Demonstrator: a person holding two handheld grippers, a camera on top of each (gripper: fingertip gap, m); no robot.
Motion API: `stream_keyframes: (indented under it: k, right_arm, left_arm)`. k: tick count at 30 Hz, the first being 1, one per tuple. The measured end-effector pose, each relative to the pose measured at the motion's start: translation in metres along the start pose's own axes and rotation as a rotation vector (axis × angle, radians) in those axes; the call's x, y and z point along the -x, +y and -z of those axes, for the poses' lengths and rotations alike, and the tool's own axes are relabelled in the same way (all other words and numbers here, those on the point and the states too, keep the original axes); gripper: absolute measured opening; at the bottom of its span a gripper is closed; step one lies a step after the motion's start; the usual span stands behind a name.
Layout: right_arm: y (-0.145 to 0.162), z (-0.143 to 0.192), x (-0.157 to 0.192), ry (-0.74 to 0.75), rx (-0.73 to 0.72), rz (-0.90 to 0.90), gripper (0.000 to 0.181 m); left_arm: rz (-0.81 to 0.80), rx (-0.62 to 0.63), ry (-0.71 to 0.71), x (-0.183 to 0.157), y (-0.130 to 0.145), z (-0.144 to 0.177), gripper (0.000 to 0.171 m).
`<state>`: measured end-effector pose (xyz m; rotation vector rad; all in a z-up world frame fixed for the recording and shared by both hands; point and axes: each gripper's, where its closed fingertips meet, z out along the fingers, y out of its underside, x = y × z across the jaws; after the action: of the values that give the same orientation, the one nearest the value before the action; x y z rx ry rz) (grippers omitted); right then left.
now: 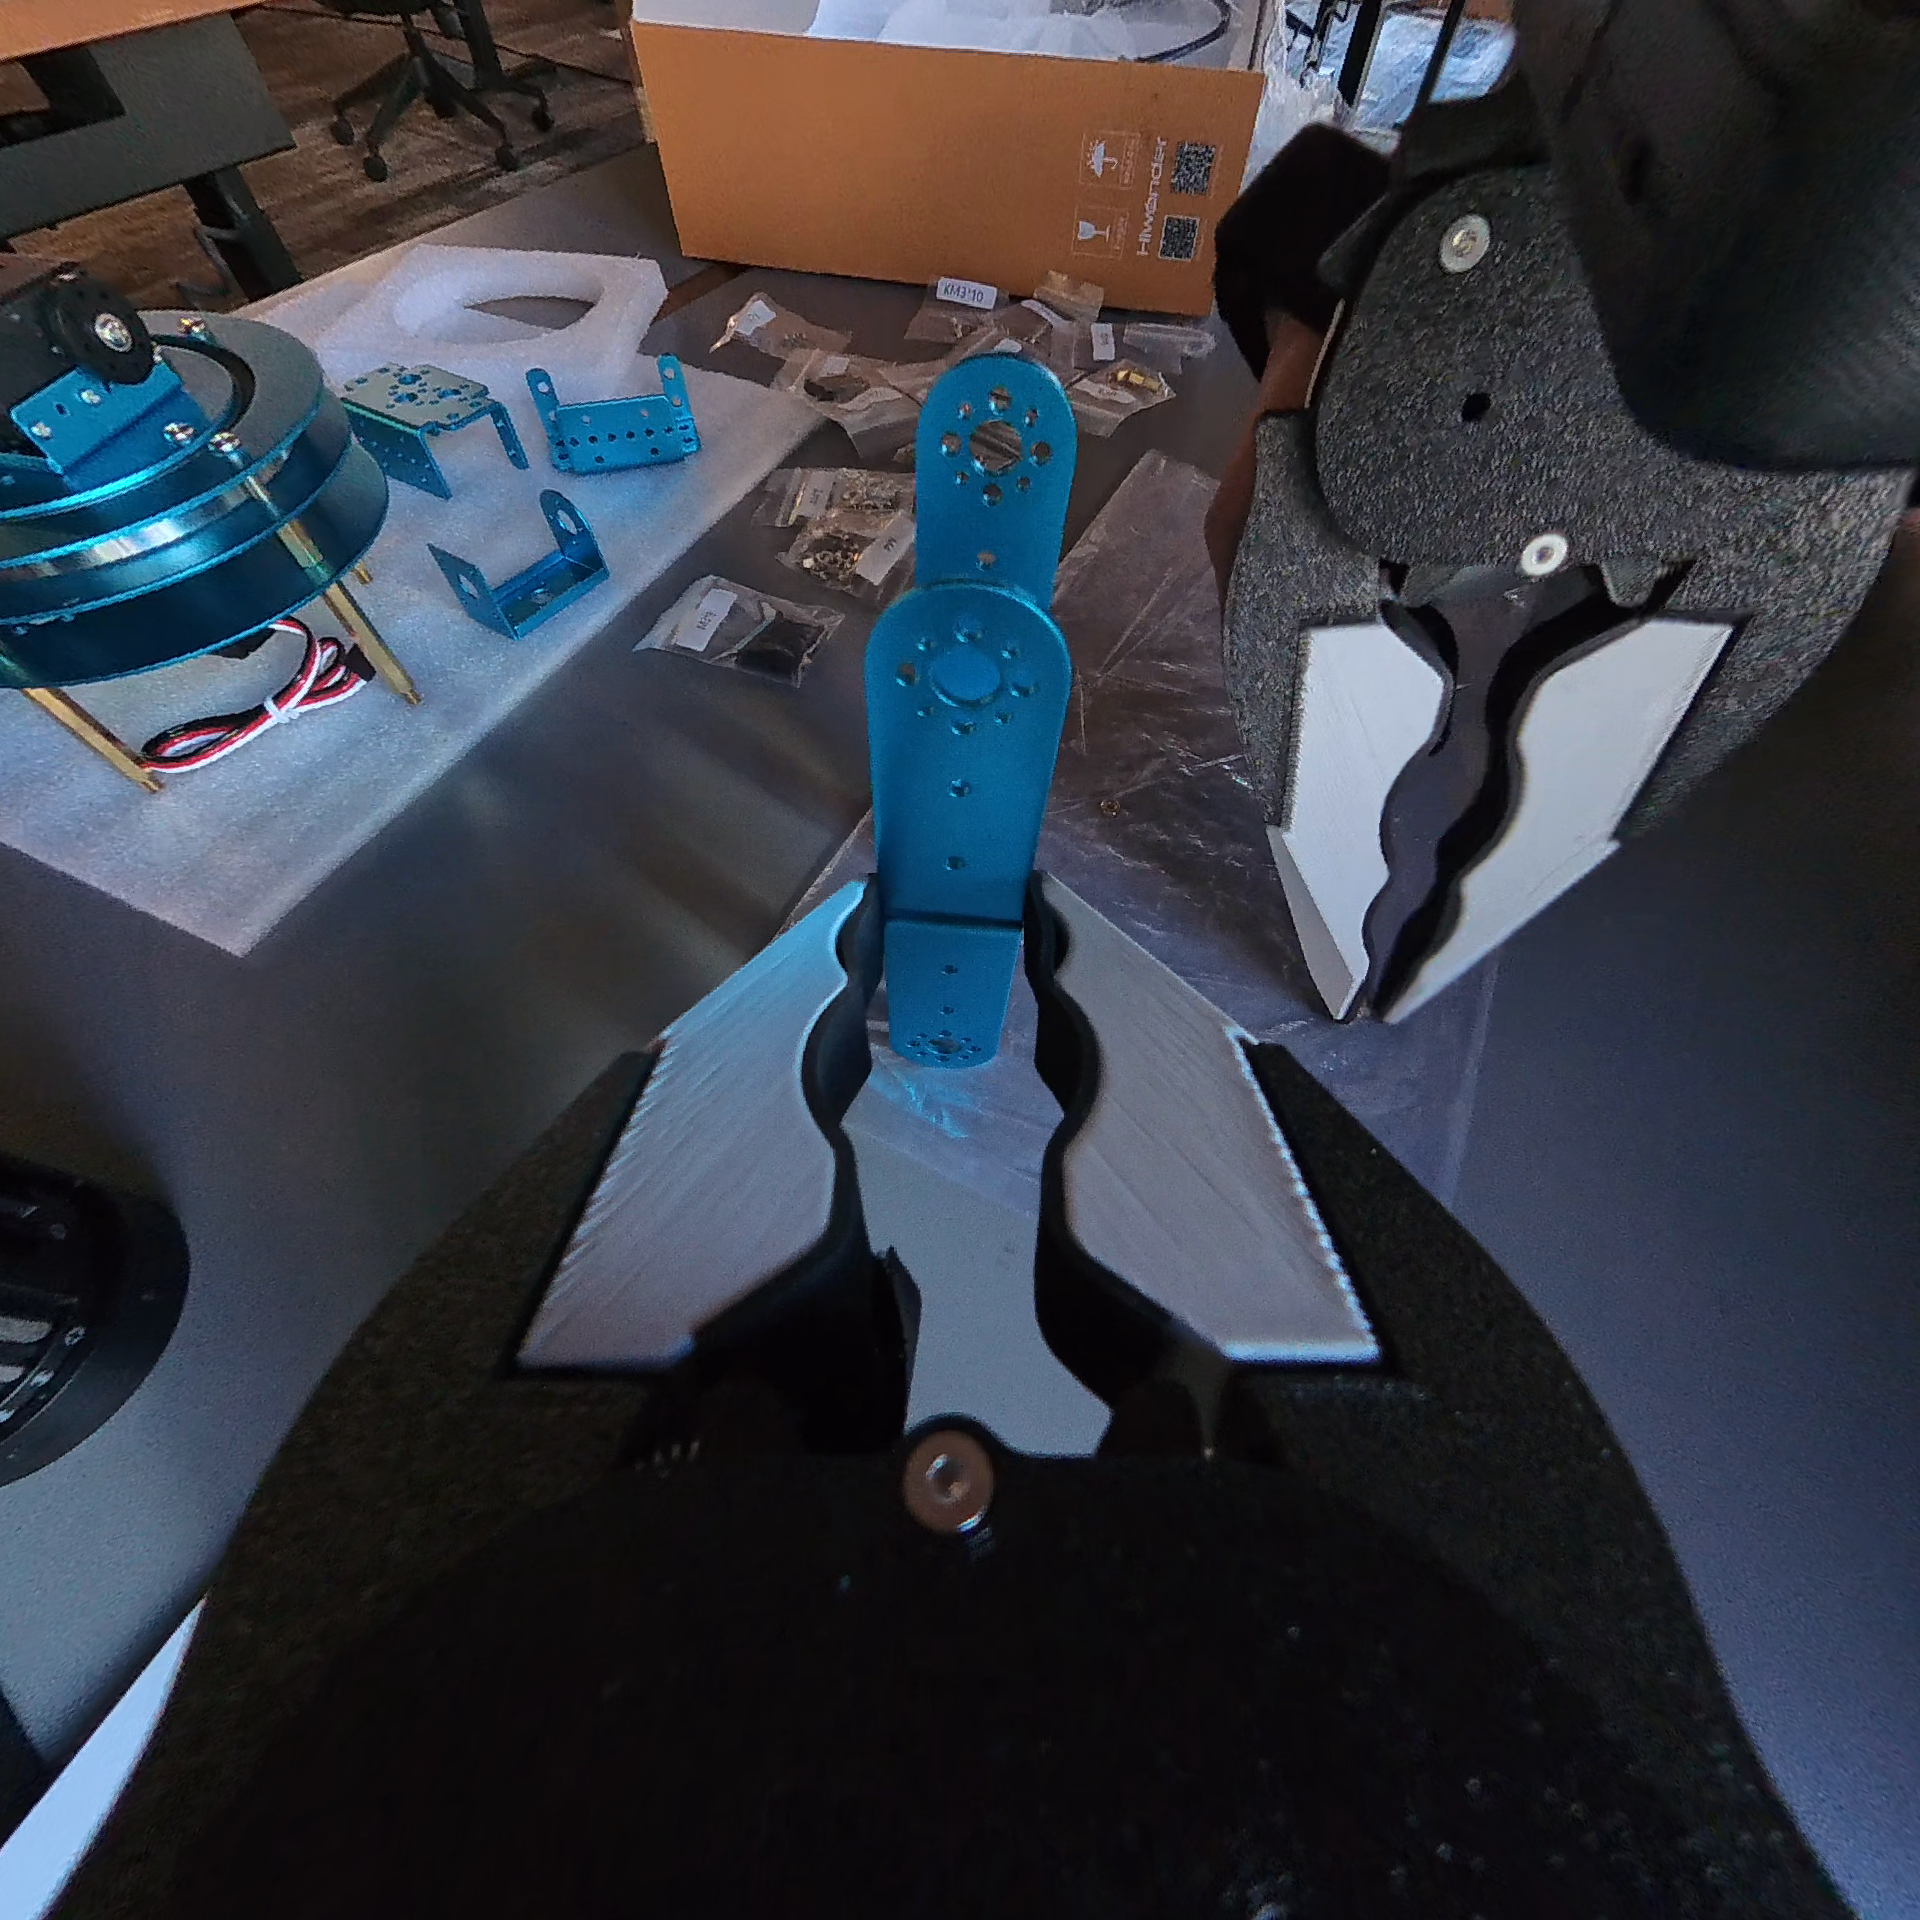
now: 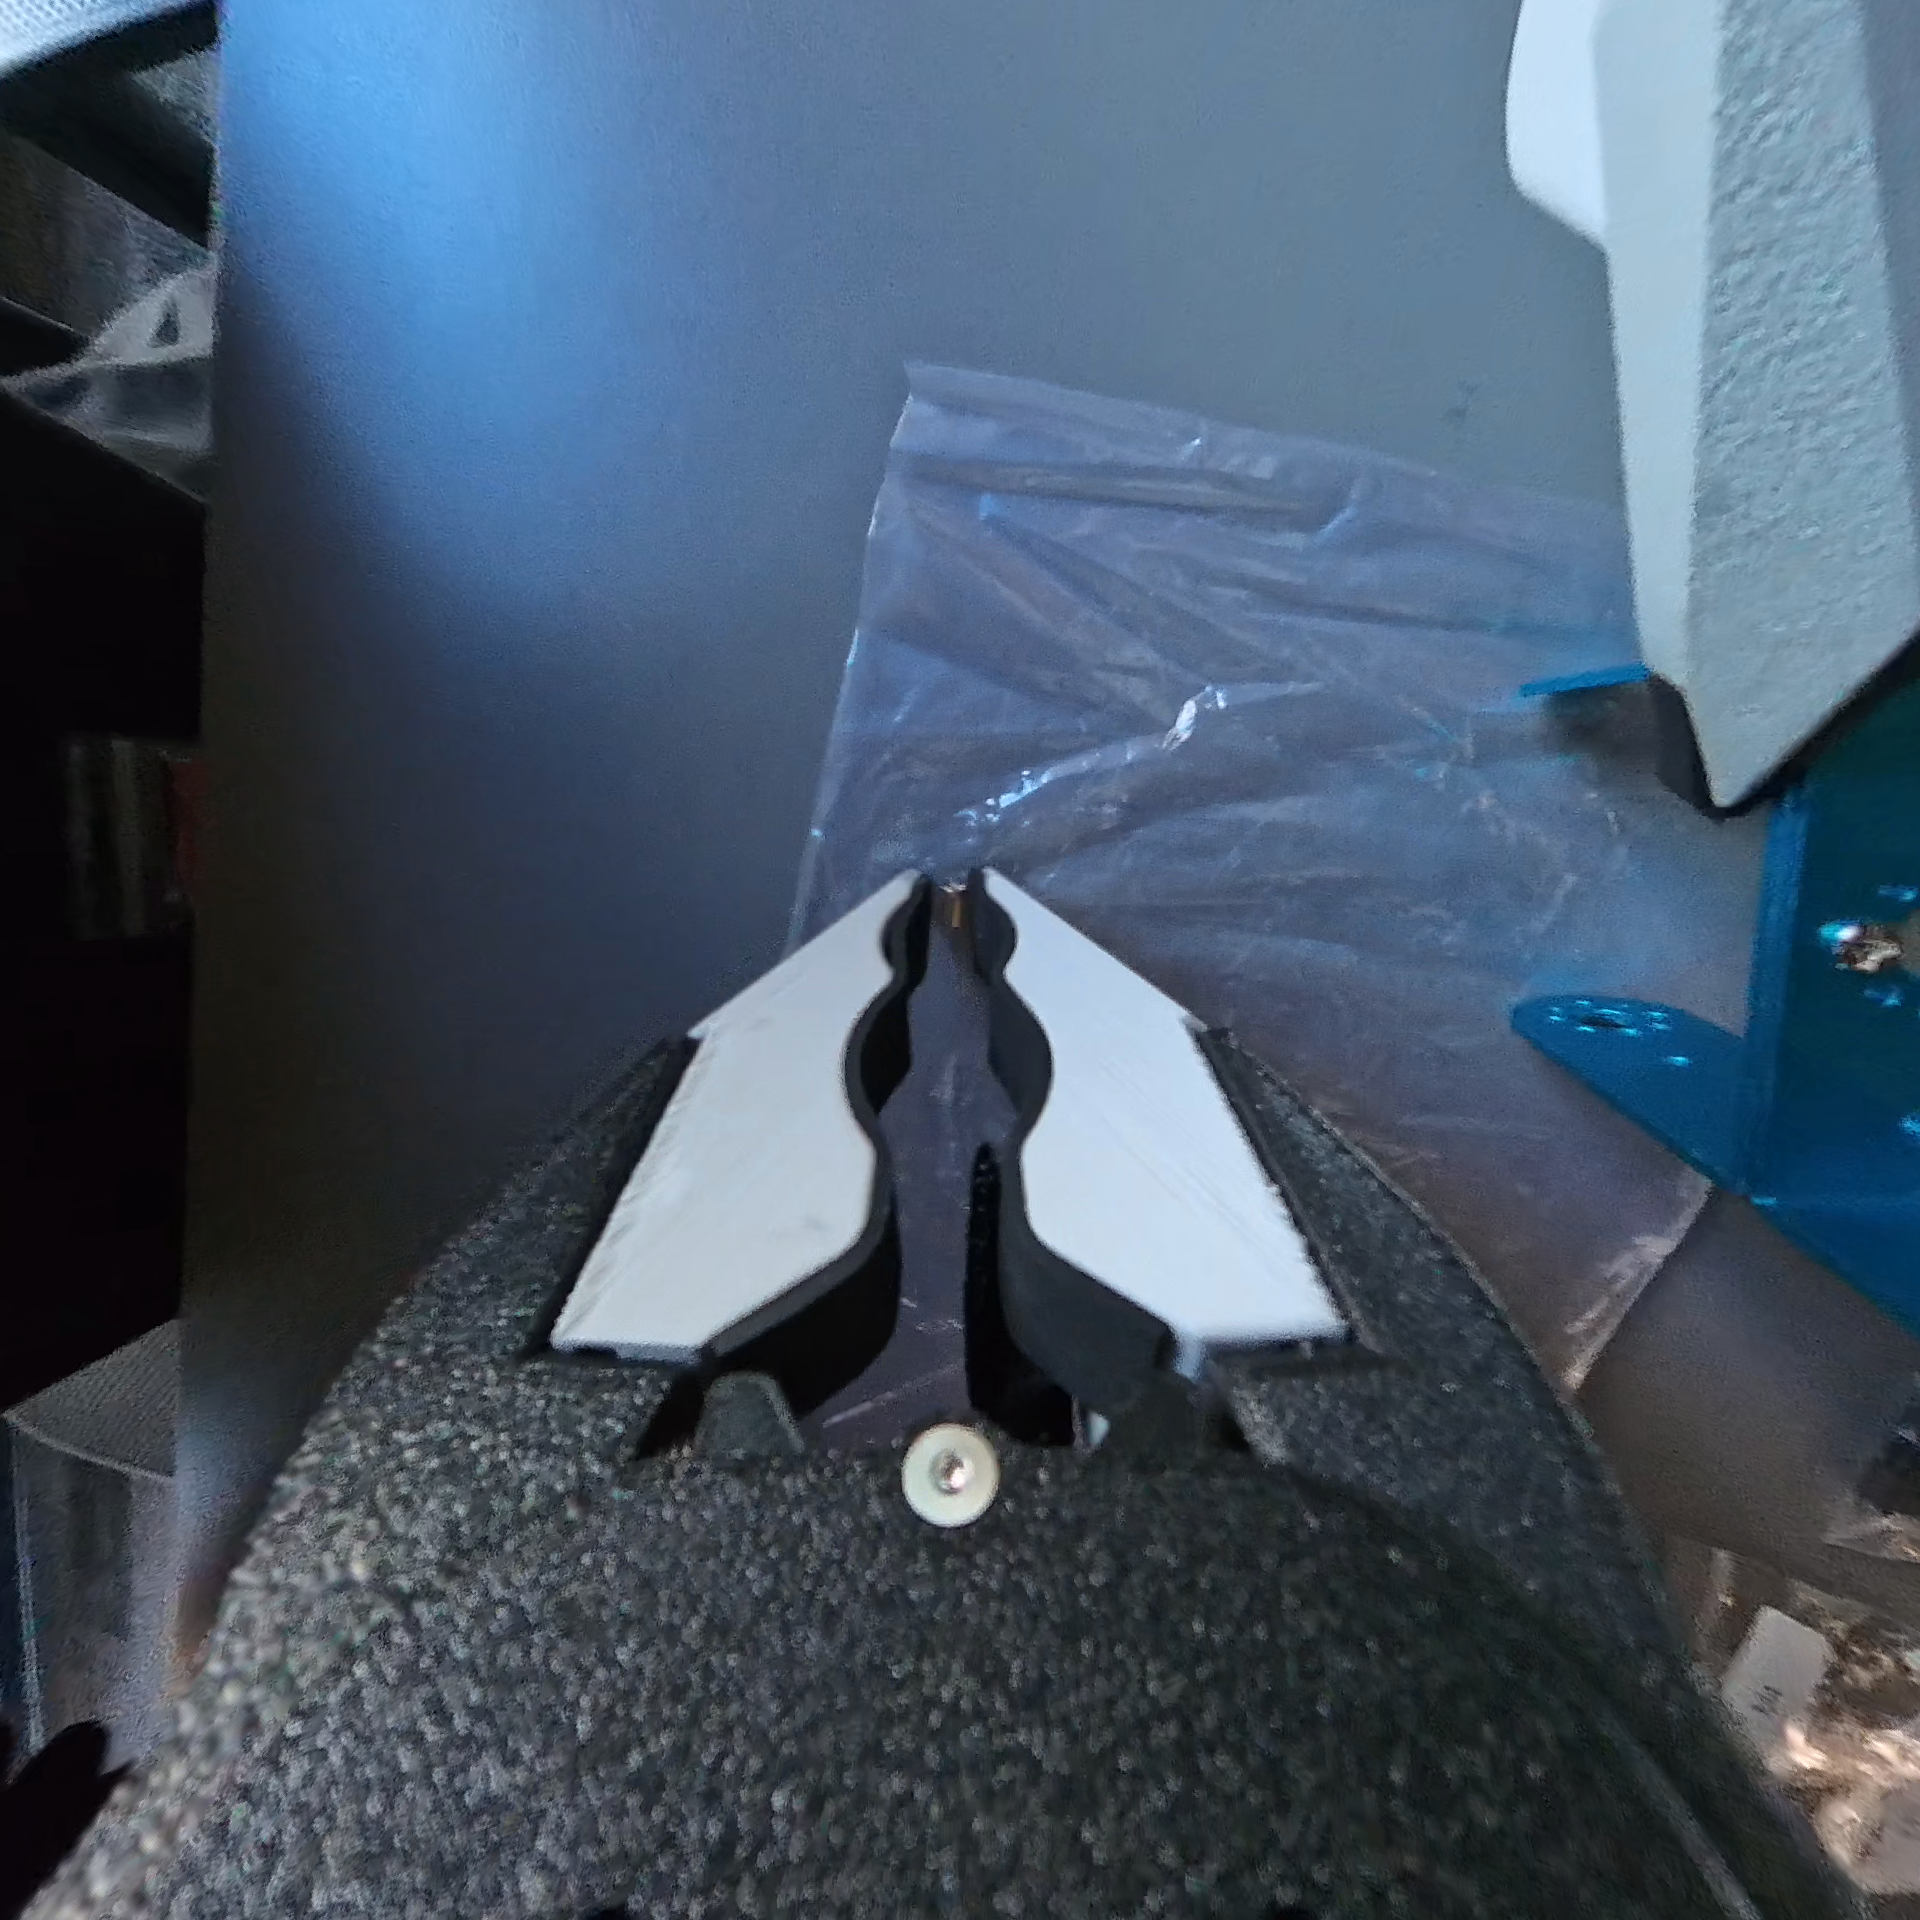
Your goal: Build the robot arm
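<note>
Broadly, a dark, smooth table [image 1: 582, 831] is carrying everything, its surface reflecting a dull sheen. At the far edge an open corrugated cardboard box [image 1: 914, 156] is standing, with a sheet of white foam [image 1: 187, 831] lying to its left. On that foam a round, tiered blue metal turntable base [image 1: 177, 540] is sitting on brass standoffs, red, white and black wires curling beneath it, and three perforated blue U-brackets [image 1: 613, 421] are lying beside it. Small clear parts packets [image 1: 831, 530] are scattered between foam and box.

The left gripper [image 1: 951, 914] is pinching a long blue anodised bracket [image 1: 966, 727] by its lower part, both wavy black pads bearing on its edges; the bracket is standing upright, its rounded ends drilled with ringed holes.

The right gripper [image 2: 951, 883] is pressing its tips nearly together on a small brass-coloured fastener [image 2: 952, 910], directly over a crinkled clear plastic bag [image 2: 1195, 727] lying flat on the table. In the right wrist view the blue bracket [image 2: 1839, 997] is showing just beside it.
</note>
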<state>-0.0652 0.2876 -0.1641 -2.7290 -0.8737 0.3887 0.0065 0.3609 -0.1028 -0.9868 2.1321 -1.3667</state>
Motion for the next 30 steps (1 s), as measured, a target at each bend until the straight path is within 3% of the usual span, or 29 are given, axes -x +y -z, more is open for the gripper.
stream_keyframes:
  k: [5,9,15,20,23,26,30]
  right_arm:
    - [0.001,0.0,0.0,0.069,0.011,0.092,0.003]
    - [0.001,0.004,-0.002,0.05,-0.077,0.124,0.002]
    - [-0.027,0.066,-0.023,0.078,-0.525,0.043,0.003]
    - [-0.049,0.136,-0.059,0.323,-0.946,-0.102,0.003]
    - [-0.051,0.143,-0.07,0.543,-0.981,-0.116,0.003]
    - [-0.052,0.141,-0.078,0.665,-0.991,-0.16,0.003]
    - [-0.048,0.135,-0.089,0.654,-0.989,-0.243,0.003]
  left_arm:
    - [-0.006,0.0,0.002,-0.001,0.0,0.0,0.026]
    - [-0.009,-0.001,0.011,-0.002,0.0,0.0,0.026]
    - [-0.05,-0.021,-0.018,-0.003,-0.004,-0.001,0.025]
    - [-0.045,-0.133,-0.098,-0.001,-0.024,0.0,0.025]
    - [0.004,-0.169,-0.128,0.002,-0.03,-0.001,0.025]
    - [0.113,-0.207,-0.13,0.002,-0.036,-0.006,0.025]
    - [0.151,-0.178,-0.186,0.007,-0.033,-0.013,0.025]
